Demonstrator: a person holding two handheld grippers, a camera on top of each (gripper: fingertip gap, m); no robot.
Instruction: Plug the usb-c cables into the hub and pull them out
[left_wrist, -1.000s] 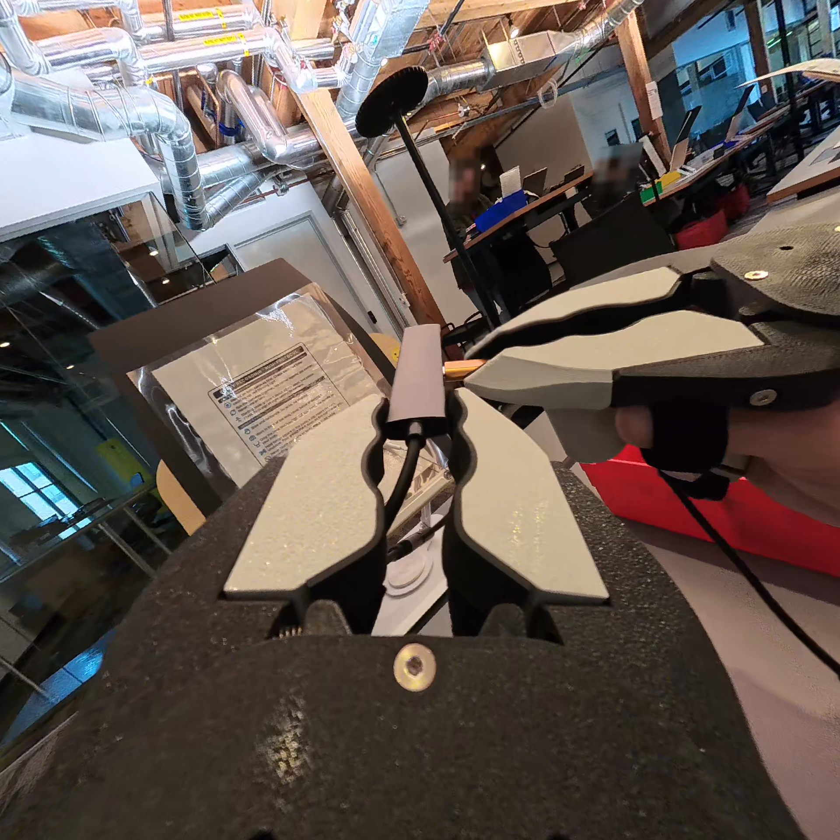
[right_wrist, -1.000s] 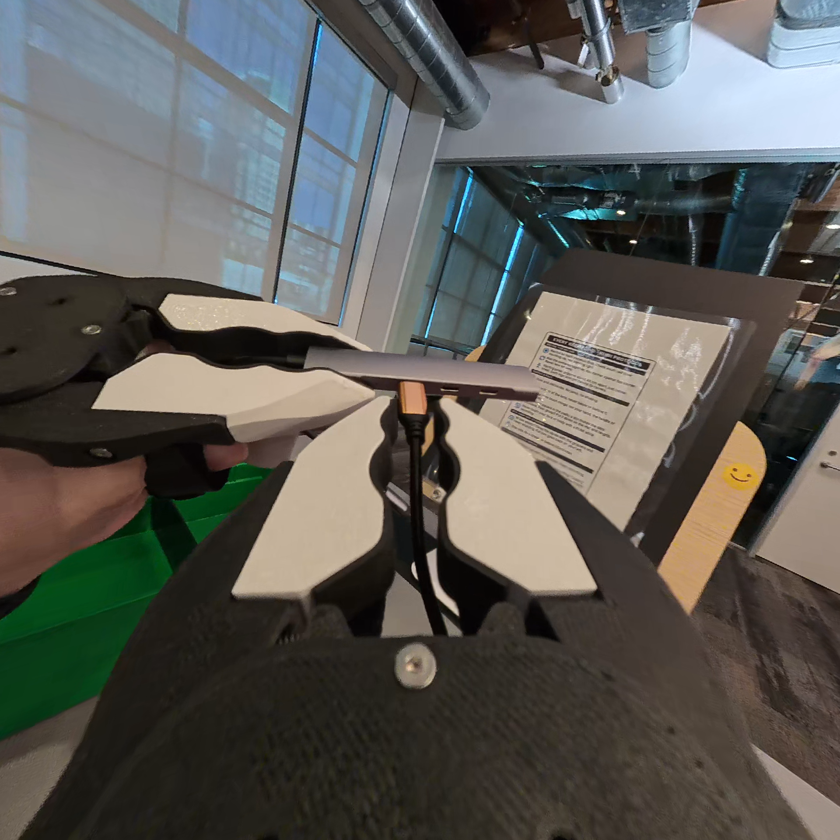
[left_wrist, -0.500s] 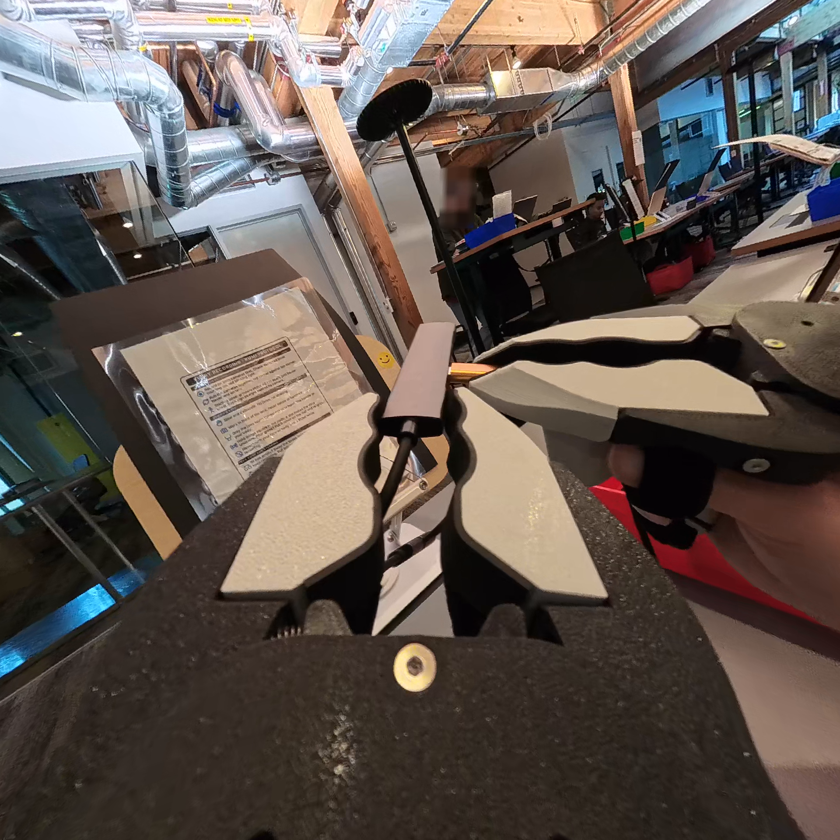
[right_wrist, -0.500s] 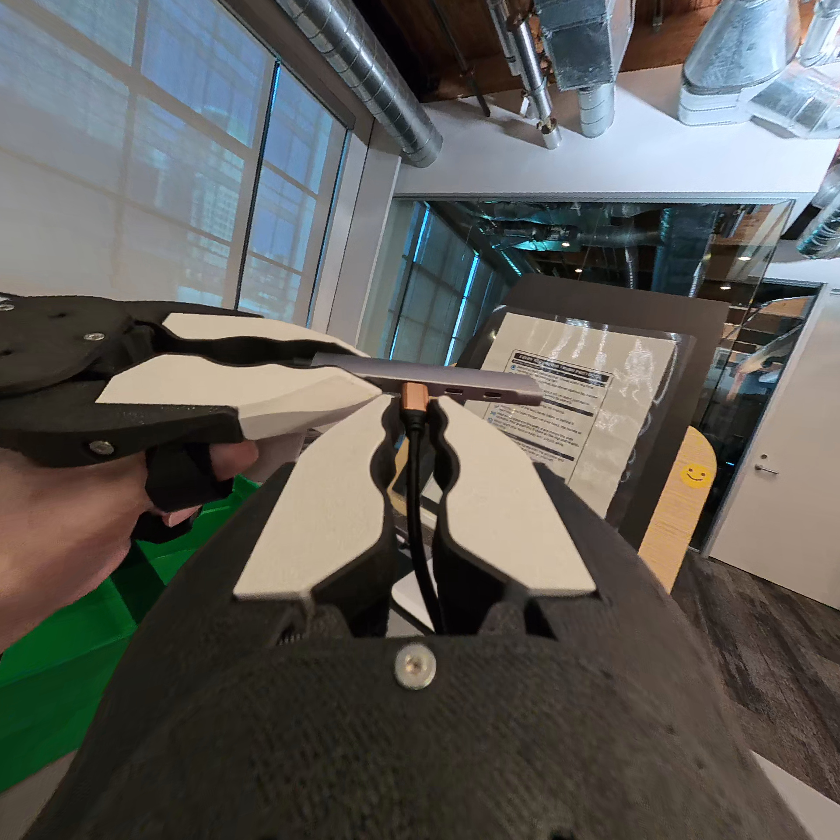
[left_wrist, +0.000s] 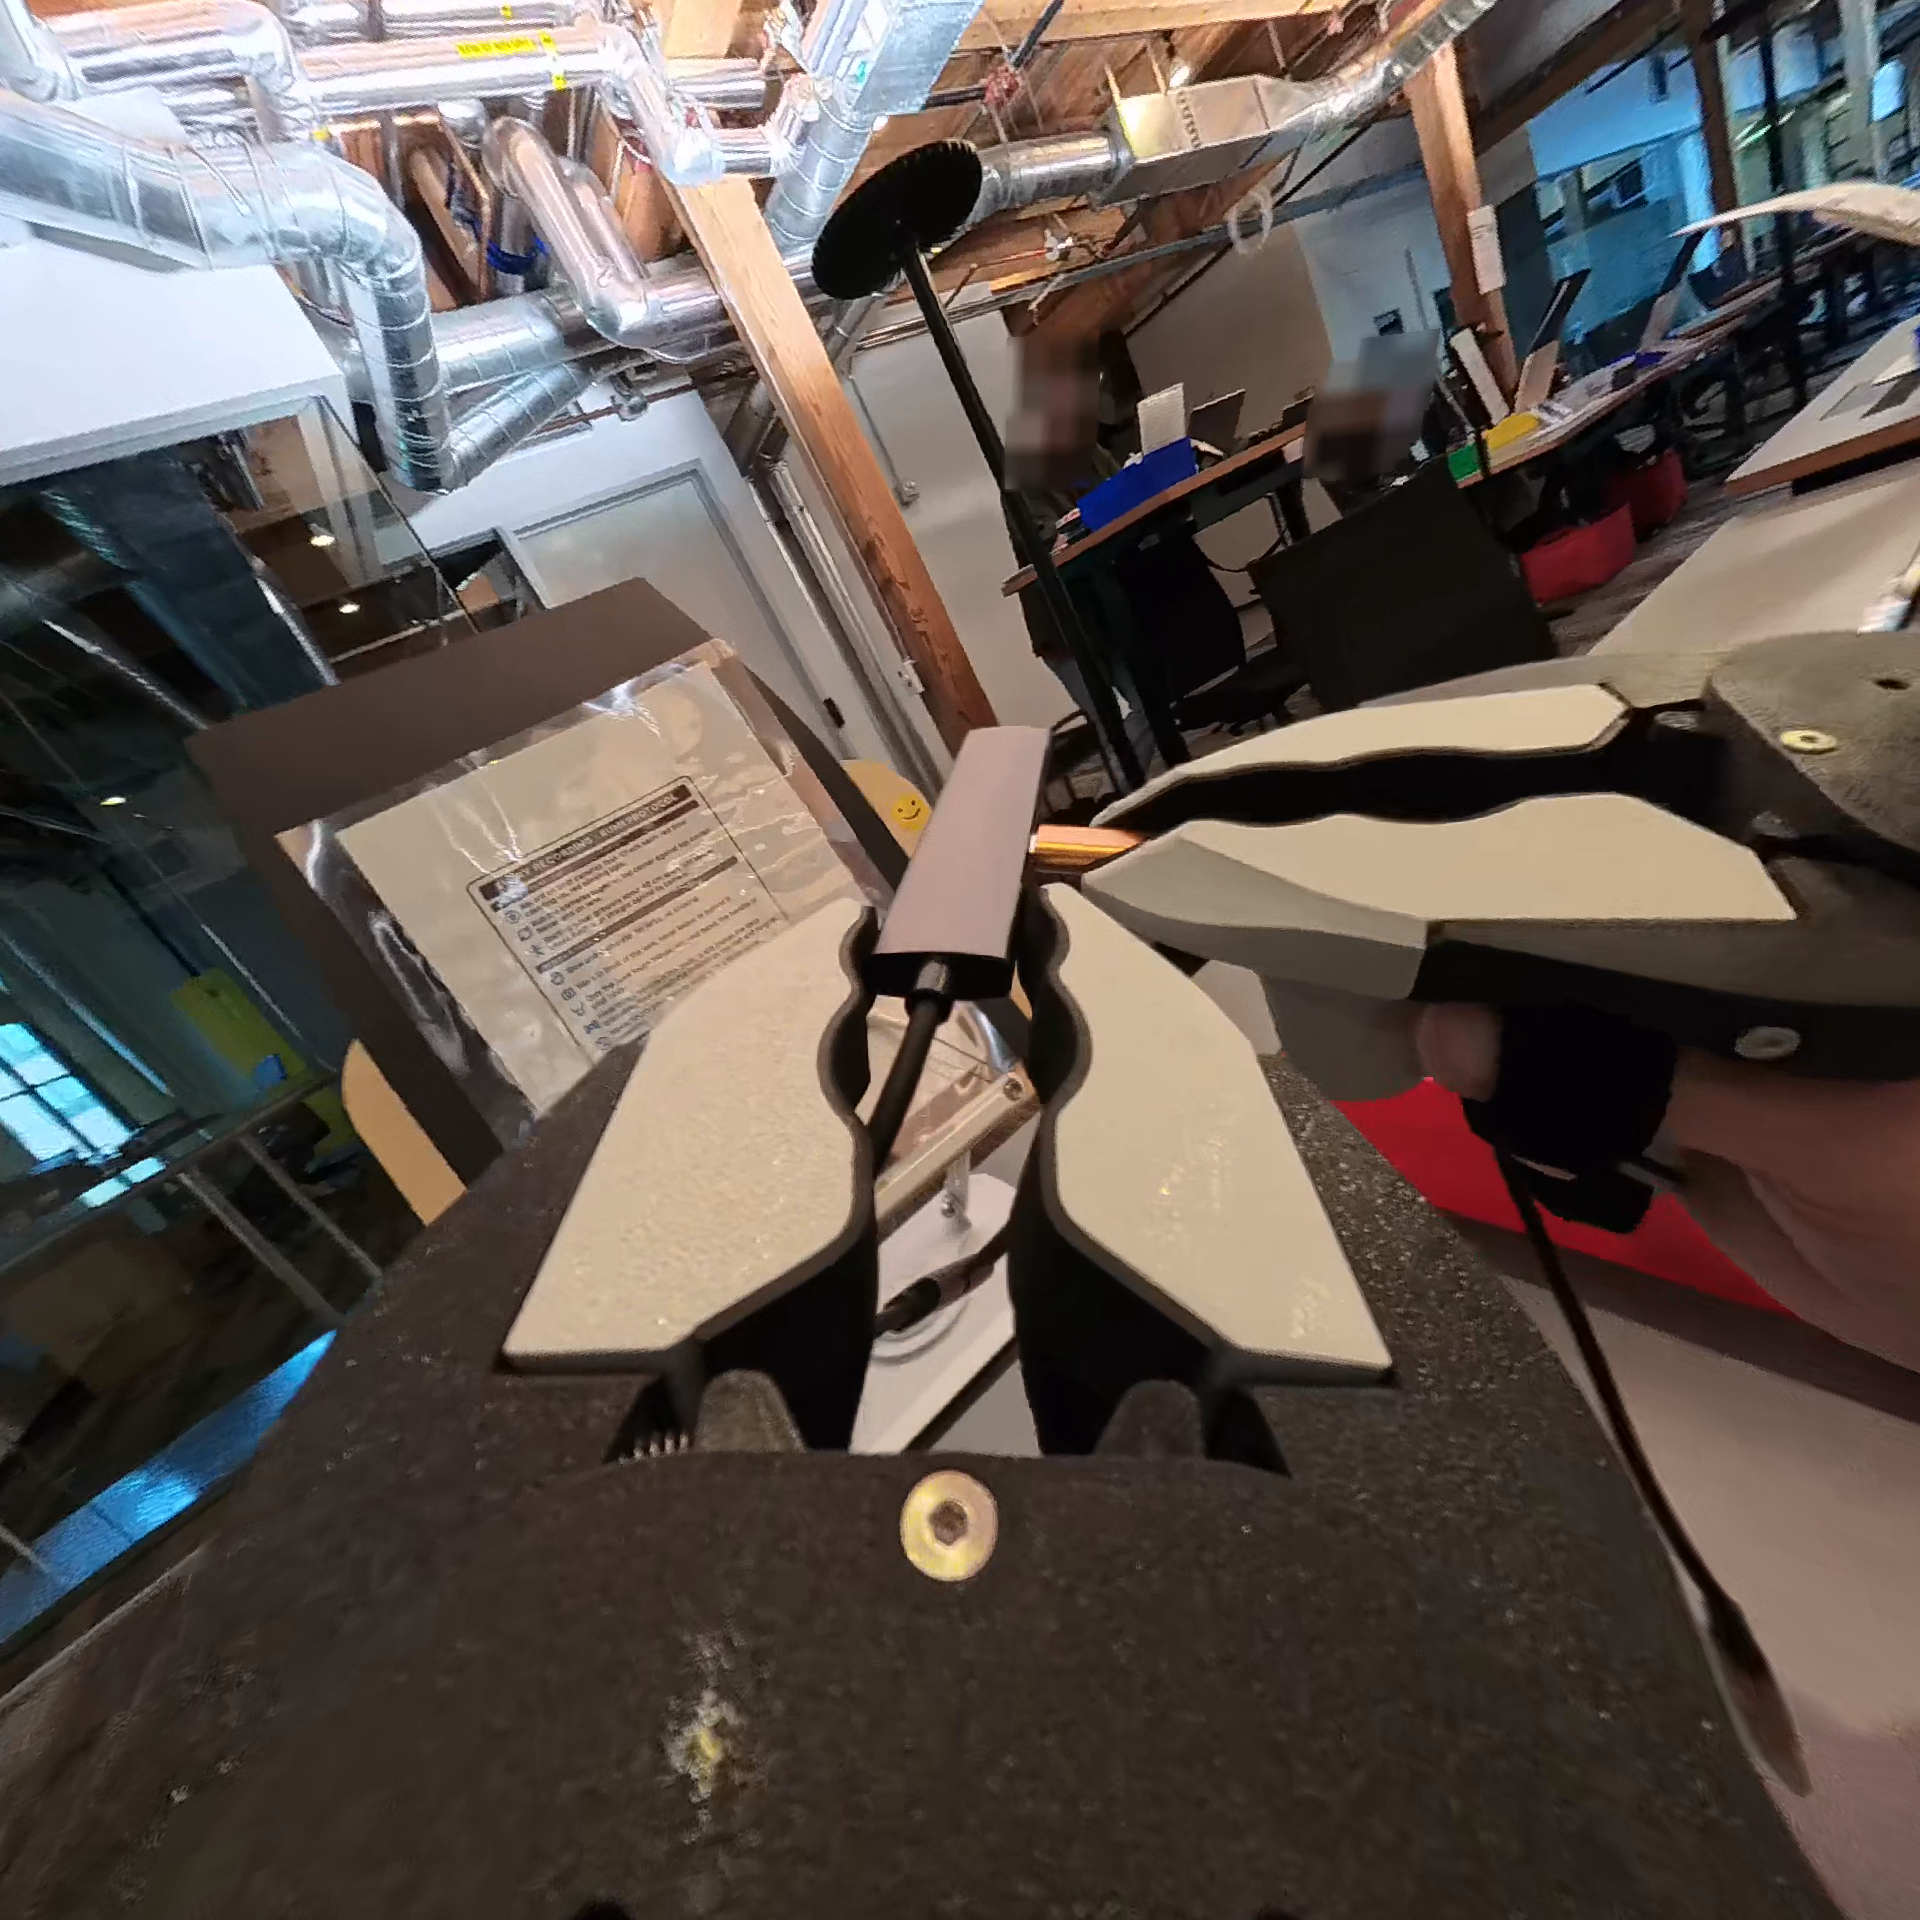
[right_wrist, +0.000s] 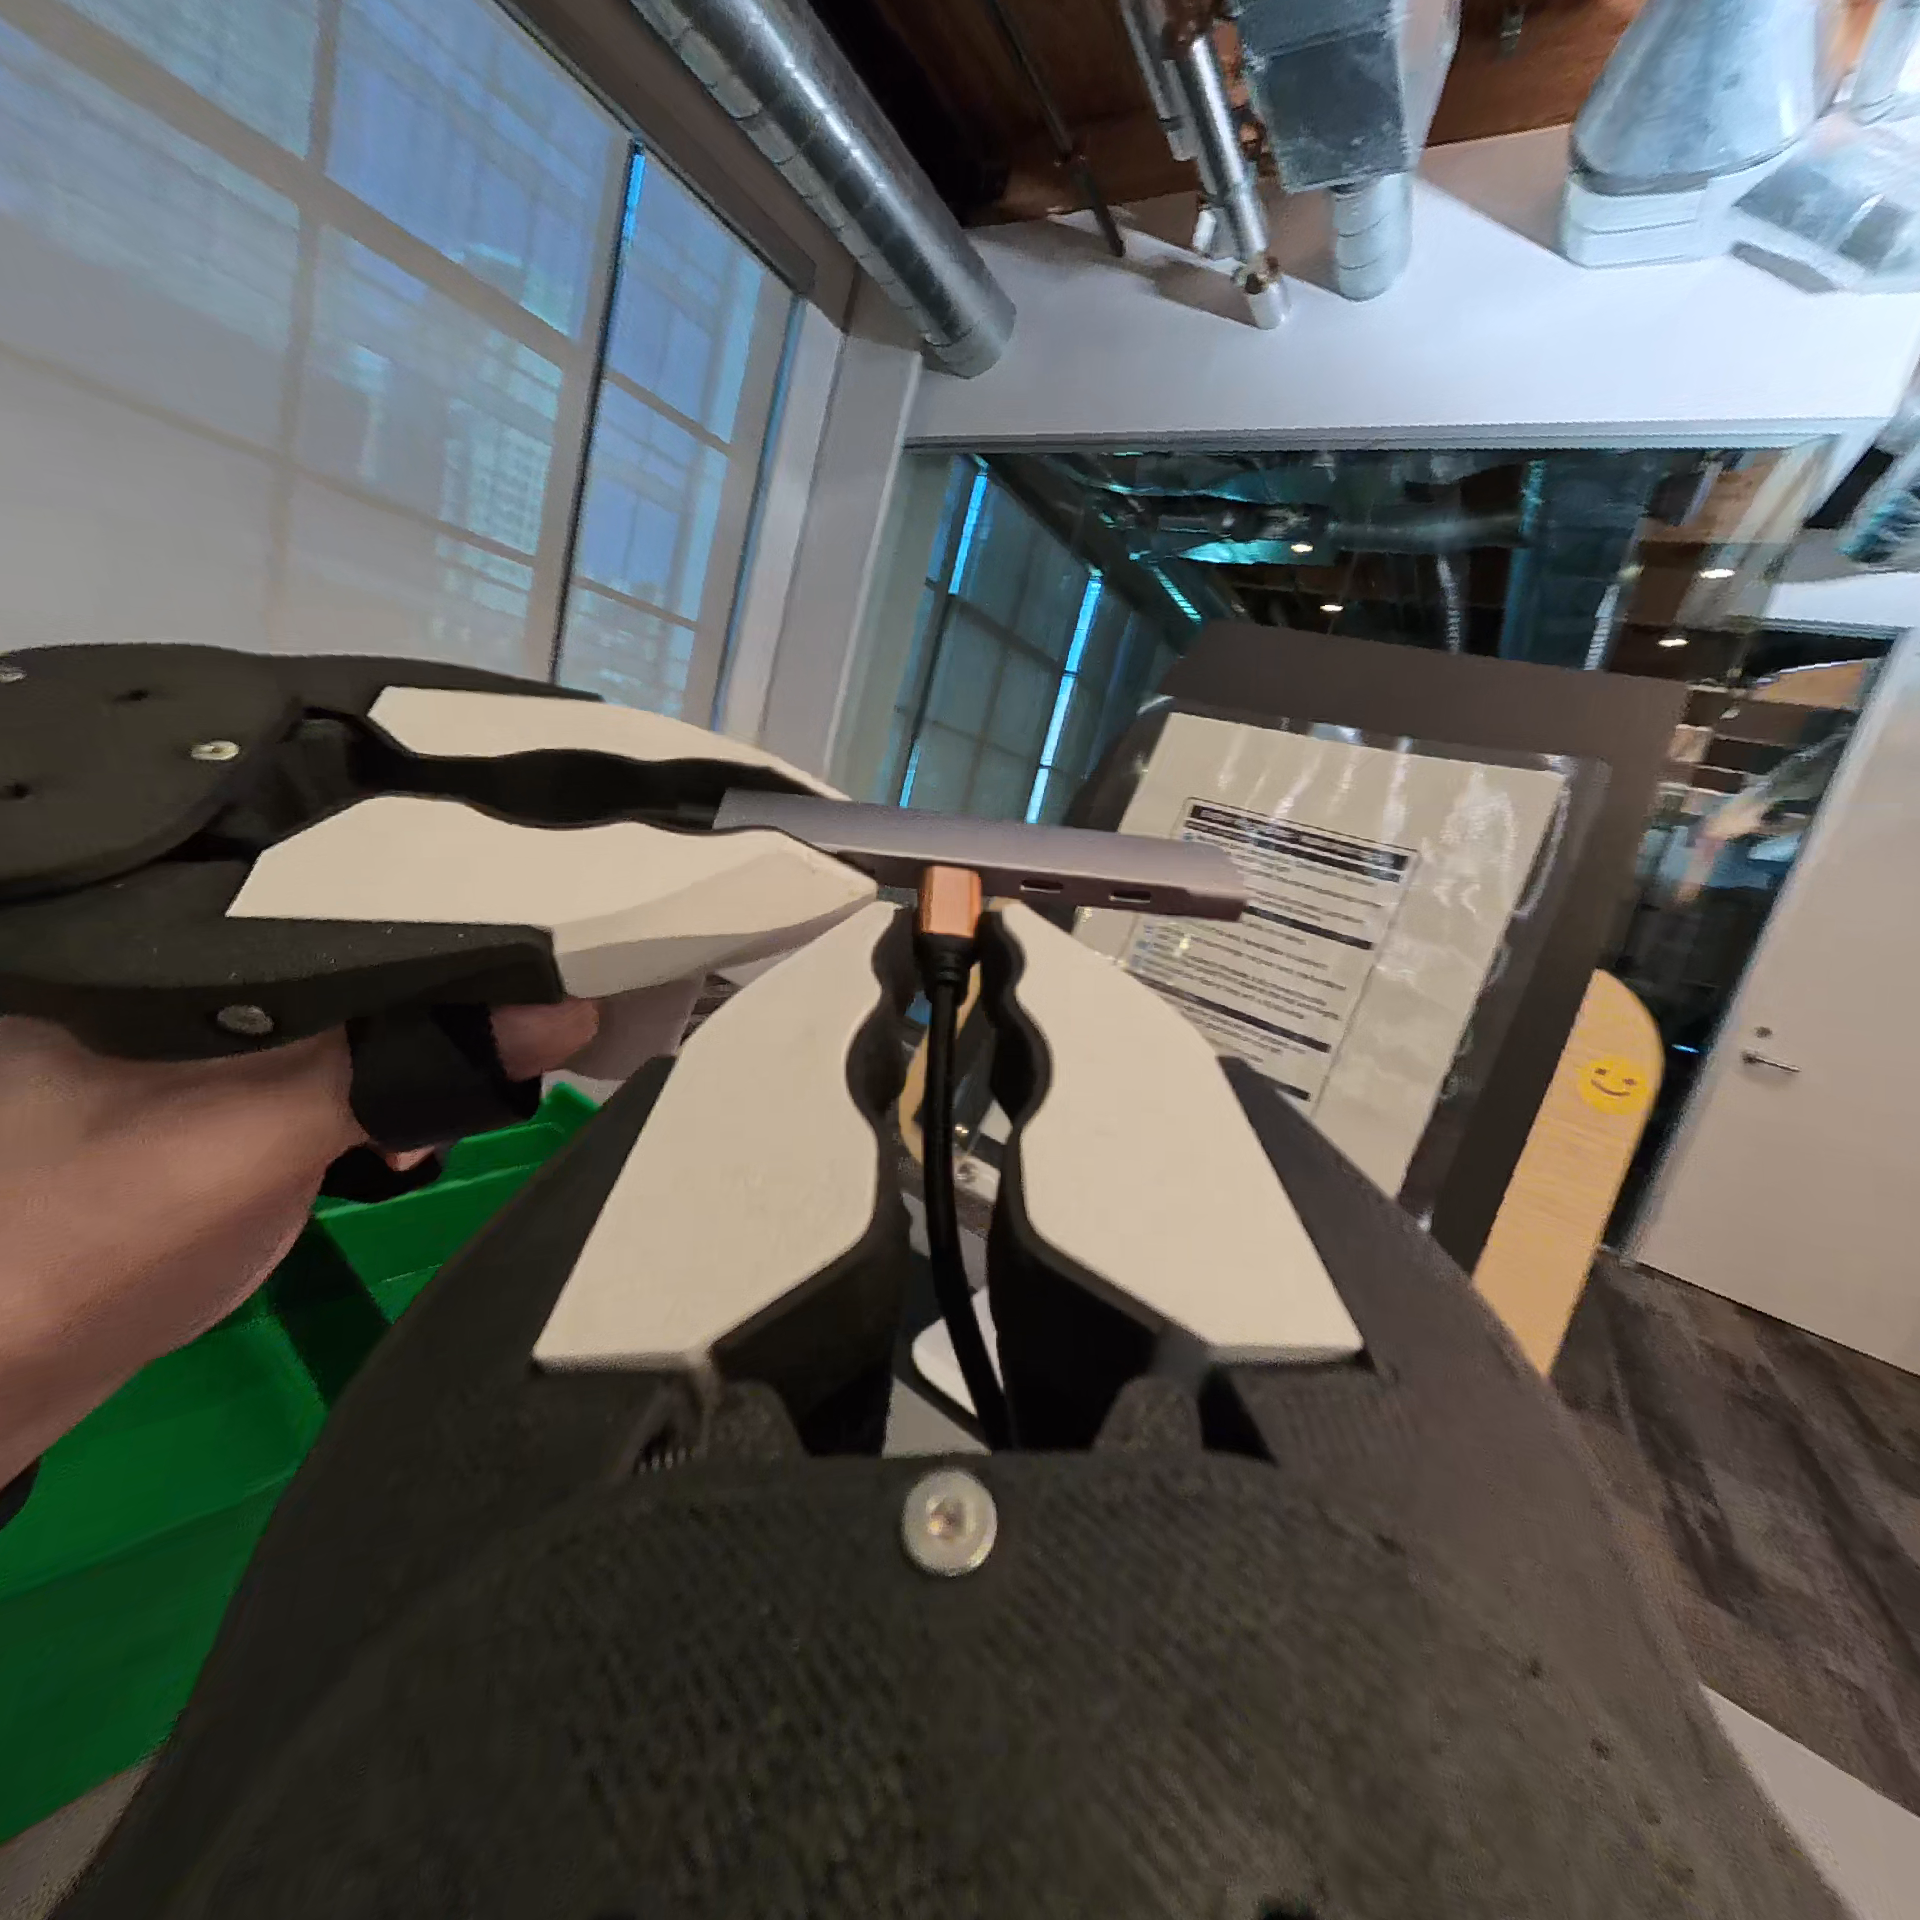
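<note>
Hub (left_wrist: 971, 847) is a slim flat bar, dark grey metal, held up in the air; its own black lead (left_wrist: 902, 1070) exits the near end and runs down between the fingers. Left gripper (left_wrist: 943, 961) is clamped on that near end of the hub. In the right wrist view the hub (right_wrist: 1039, 852) reads lighter grey, lying sideways, with two small empty slots on its side edge right of the plug. Usb-c cable plug (right_wrist: 948, 904) is copper-orange with a black strain relief and black cord; its tip sits in the hub's side port. Right gripper (right_wrist: 943, 935) is closed on the plug, fingers pinching it just below the hub. A green bin (right_wrist: 208, 1455) lies below the left hand (right_wrist: 135, 1174).
</note>
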